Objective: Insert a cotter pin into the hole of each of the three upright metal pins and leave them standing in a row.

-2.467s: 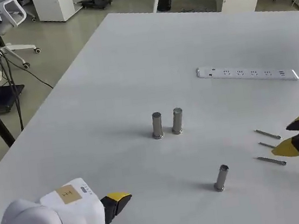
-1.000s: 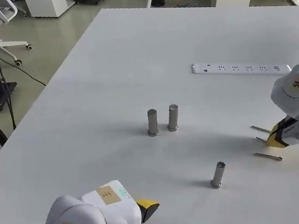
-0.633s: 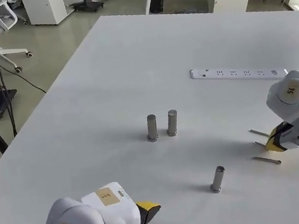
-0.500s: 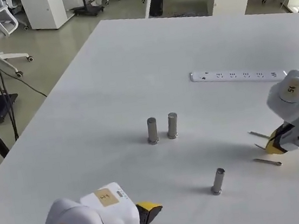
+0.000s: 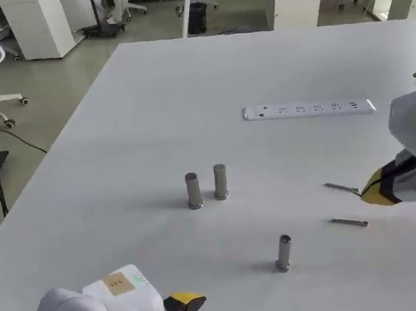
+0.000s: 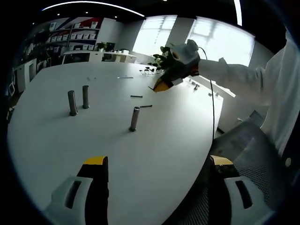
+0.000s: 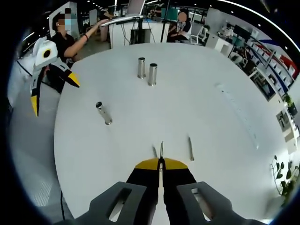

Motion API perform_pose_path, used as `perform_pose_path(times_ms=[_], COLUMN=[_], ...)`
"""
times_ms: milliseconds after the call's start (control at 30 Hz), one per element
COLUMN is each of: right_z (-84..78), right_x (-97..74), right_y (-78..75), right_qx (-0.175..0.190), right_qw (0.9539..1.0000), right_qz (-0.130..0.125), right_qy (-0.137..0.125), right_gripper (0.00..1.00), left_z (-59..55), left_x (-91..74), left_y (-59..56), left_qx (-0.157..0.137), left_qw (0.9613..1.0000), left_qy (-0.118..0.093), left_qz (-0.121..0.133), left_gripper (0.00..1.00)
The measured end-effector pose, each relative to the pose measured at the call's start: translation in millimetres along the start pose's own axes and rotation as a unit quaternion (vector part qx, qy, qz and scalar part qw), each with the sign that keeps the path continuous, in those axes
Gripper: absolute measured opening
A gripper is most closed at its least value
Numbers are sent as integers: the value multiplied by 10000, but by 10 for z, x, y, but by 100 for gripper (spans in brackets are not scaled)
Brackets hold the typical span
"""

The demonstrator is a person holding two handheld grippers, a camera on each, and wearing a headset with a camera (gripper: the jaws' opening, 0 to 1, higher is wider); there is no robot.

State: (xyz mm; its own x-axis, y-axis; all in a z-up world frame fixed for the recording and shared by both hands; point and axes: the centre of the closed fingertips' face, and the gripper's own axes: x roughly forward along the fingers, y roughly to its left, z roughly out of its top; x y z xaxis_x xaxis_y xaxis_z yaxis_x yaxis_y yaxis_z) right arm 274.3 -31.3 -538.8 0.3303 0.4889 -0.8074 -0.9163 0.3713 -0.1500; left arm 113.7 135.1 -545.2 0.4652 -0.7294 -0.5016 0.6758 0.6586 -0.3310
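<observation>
We had the right gripper (image 7: 161, 163) clenched on a cotter pin (image 7: 161, 149) that stuck out past its tips, above the worktop (image 5: 149, 109) near its right edge. Two spare cotter pins lay on the surface there, one (image 7: 154, 151) just beside the tips and the other (image 7: 191, 147) a little further off. The left gripper (image 6: 158, 161) hung released, jaws wide apart, over the near edge, while two metal pins (image 5: 193, 191) stood side by side mid-worktop and a third pin (image 5: 283, 253) stood alone nearer that edge.
</observation>
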Motion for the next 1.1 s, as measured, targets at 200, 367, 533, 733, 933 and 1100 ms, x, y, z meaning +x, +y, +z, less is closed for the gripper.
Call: perform_pose_path(times_ms=[200, 367, 533, 733, 933, 1100], right_z=[157, 273, 318, 425, 531, 547], right_x=[-239, -374, -439, -512, -594, -581], right_y=[145, 329, 546, 774, 949, 1099], right_qx=[-289, -595, -737, -608, -566, -458], right_qw=[9976, 9922, 9872, 9810, 9757, 9743], right_qz=[-276, -468, -691, -889, -988, -924], right_qy=[-559, -988, -1238, -1617, -1872, -2004], right_gripper=[0, 0, 0, 0, 0, 0], left_z=[179, 394, 657, 774, 870, 916], left_x=[-36, -10, 45, 203, 355, 480], left_y=[161, 228, 161, 82, -126, -335], left_qx=[50, -217, -696, -920, -1064, -1133], left_qw=[9994, 9977, 9926, 9905, 9878, 9845], left_qy=[-220, -551, -992, -962, -745, -432], left_qz=[270, 321, -22, -358, -860, -1271], left_gripper=[82, 72, 57, 49, 42, 34])
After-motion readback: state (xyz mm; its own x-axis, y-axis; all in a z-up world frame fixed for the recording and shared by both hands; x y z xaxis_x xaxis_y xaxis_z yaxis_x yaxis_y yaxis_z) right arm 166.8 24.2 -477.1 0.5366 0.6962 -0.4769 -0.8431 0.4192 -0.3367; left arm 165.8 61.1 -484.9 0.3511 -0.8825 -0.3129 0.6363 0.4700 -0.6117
